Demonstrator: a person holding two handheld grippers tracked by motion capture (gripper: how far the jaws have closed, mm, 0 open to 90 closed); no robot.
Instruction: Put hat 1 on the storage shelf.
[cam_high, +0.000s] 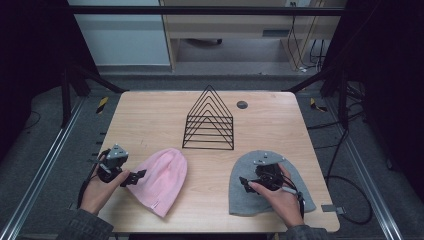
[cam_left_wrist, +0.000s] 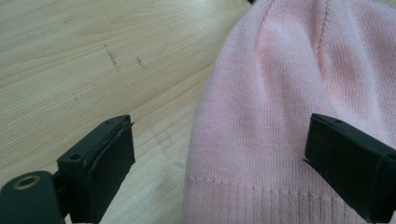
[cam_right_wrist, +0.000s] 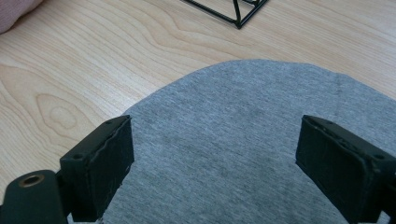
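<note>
A pink knit beanie (cam_high: 161, 180) lies flat on the wooden table (cam_high: 150, 120), front left. My left gripper (cam_high: 136, 177) sits at its left edge, jaws spread wide; in the left gripper view the pink beanie (cam_left_wrist: 289, 102) lies under the right jaw, and the gripper (cam_left_wrist: 219, 163) holds nothing. A grey beanie (cam_high: 240, 195) lies front right. Over it hovers my right gripper (cam_high: 245, 184), jaws open. In the right gripper view the grey beanie (cam_right_wrist: 233, 140) spreads beneath the open gripper (cam_right_wrist: 215, 163).
A black wire rack (cam_high: 210, 122) of nested triangles stands mid-table behind both hats; its corner (cam_right_wrist: 238, 14) shows in the right gripper view. A round dark grommet (cam_high: 242, 104) sits at the back. Cables trail on the floor to the right.
</note>
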